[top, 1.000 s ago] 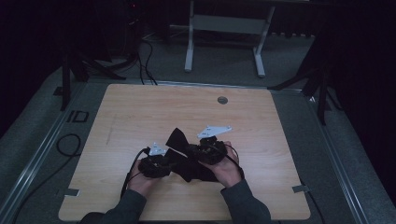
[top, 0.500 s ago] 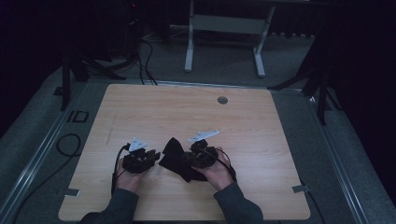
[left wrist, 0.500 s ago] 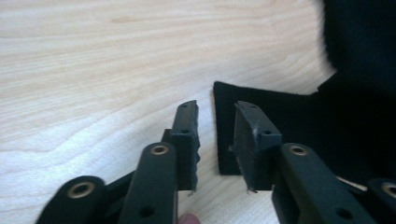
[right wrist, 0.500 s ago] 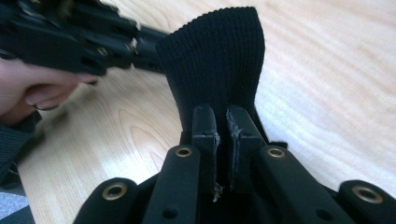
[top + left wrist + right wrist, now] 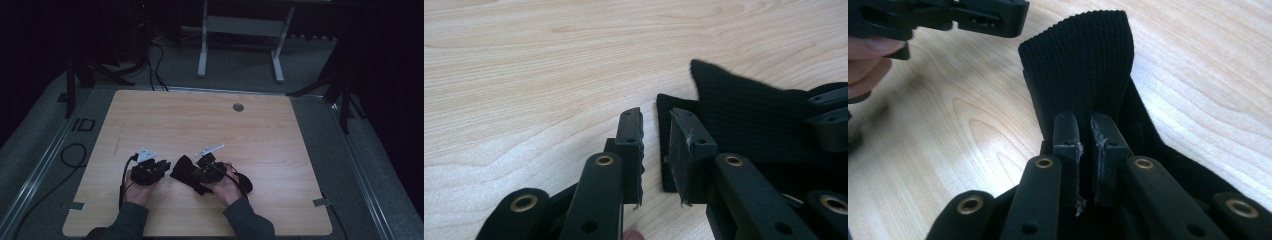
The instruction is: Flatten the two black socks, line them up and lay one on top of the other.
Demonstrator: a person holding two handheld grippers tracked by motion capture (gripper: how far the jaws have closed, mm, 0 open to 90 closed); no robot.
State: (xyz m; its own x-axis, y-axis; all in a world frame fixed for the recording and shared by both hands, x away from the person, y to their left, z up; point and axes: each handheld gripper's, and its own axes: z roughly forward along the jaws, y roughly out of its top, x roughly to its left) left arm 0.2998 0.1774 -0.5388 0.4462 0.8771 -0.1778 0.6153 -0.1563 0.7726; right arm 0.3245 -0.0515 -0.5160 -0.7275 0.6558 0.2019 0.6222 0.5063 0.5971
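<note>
A black ribbed knit sock (image 5: 184,169) lies crumpled on the wooden table (image 5: 200,120), near its front. My right gripper (image 5: 194,172) is shut on the sock (image 5: 1083,65), and the cuff stands up past its pads (image 5: 1085,122). Just left of the sock is my left gripper (image 5: 164,165). Its jaws have just been closing and stand a narrow gap apart (image 5: 656,125) with nothing between them; bare wood shows through the gap. The sock's edge (image 5: 744,115) lies just beyond and to the right of those jaws. The left gripper (image 5: 993,17) also crosses the top left of the right gripper view.
A round grommet (image 5: 238,107) sits in the table's far middle. Tape marks (image 5: 320,202) lie at the front corners. Cables (image 5: 75,150) trail on the floor at left. A metal stand (image 5: 240,30) rises behind the table.
My left gripper has pulled away to the left off the sock and its jaws have narrowed. The right gripper has come down toward the table with the sock in it.
</note>
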